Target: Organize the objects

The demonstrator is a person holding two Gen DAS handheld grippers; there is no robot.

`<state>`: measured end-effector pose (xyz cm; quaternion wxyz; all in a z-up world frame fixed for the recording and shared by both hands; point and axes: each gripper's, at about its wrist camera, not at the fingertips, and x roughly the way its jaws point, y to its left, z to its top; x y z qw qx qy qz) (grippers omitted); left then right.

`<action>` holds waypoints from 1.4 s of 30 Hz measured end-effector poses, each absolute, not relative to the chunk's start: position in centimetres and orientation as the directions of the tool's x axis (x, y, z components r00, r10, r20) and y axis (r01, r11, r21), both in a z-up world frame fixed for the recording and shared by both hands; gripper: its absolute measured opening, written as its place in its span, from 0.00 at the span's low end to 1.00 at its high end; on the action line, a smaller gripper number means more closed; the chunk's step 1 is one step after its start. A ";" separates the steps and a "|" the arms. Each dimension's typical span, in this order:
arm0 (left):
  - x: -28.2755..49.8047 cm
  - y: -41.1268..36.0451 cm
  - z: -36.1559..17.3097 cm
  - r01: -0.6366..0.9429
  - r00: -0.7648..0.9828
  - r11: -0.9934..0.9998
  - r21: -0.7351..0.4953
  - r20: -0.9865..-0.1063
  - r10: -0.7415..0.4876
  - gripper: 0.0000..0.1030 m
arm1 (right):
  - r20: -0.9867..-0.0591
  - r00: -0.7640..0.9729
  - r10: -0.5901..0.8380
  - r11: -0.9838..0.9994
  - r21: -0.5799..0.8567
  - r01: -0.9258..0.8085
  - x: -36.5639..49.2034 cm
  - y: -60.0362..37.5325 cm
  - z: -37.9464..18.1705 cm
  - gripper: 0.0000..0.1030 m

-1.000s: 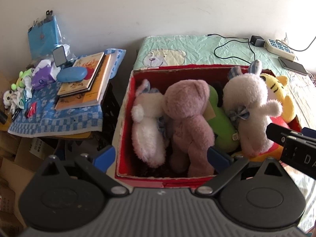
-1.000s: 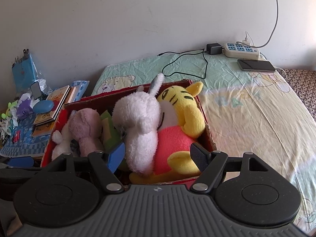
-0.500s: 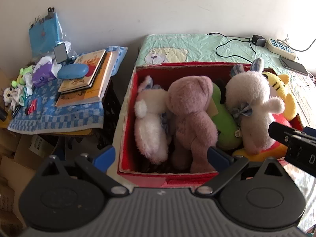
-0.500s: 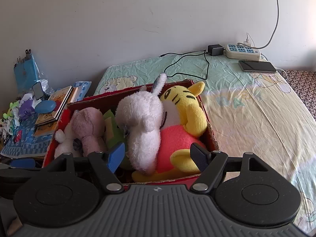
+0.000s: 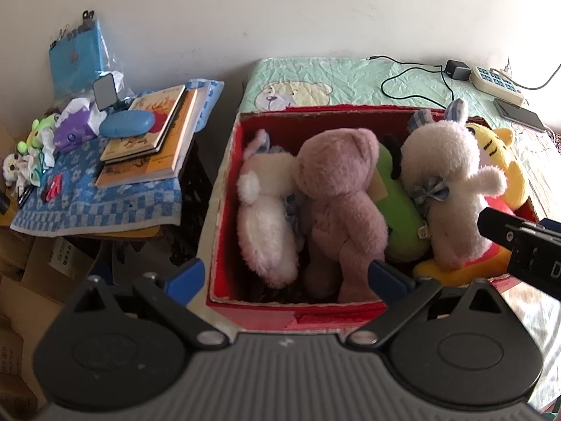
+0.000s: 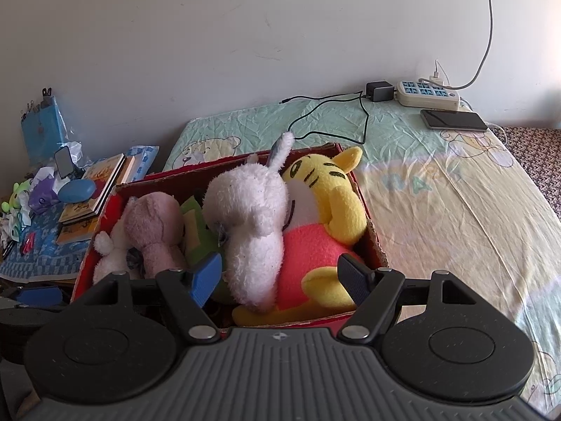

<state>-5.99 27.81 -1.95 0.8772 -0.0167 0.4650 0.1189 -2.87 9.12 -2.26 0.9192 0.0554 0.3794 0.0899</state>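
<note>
Left wrist view: the left gripper [image 5: 284, 277] has its blue-tipped fingers [image 5: 184, 275] spread wide, holding nothing, above the near edge of a red box [image 5: 224, 189]. The box sits on a bed [image 5: 336, 73] and is packed with plush toys side by side: a white bunny [image 5: 266, 207], a pink bear [image 5: 340, 203] seen from behind, a green toy [image 5: 396, 210], a white rabbit [image 5: 448, 182] with a checked bow, and a yellow tiger [image 5: 505, 154] at the far right. Part of the right gripper [image 5: 519, 242] shows at the right edge, just beside the tiger; a white letter "D" is readable on it. Left of the box, a blue checked cloth [image 5: 98, 207] carries stacked books [image 5: 154, 137], a blue case [image 5: 128, 123] and small toys. Writing on the book covers is too small to read.

Right wrist view: the right gripper [image 6: 280, 275] is also wide open and empty, poised over the box's [image 6: 371, 235] near right corner, with the rabbit [image 6: 252, 217] and the tiger [image 6: 333, 203] in front of its fingers [image 6: 205, 275]. On the bed [image 6: 455, 210] behind lie a power strip [image 6: 427, 94], a phone [image 6: 454, 119] and a black cable [image 6: 329, 112]. The sheet bears faint printed letters that cannot be made out.
</note>
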 end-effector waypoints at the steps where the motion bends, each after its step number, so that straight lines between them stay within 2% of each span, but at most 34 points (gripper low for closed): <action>1: -6.0 27.8 -2.0 -0.224 0.538 0.971 0.082 -0.821 0.193 0.97 | -0.688 0.696 0.205 0.978 0.166 -0.125 -2.8 9.2 -2.3 0.73; 42: -5.7 27.5 -2.7 -0.186 0.533 0.978 0.090 -0.827 0.178 0.97 | -0.688 0.699 0.195 0.980 0.154 -0.123 -2.9 9.4 -2.5 0.73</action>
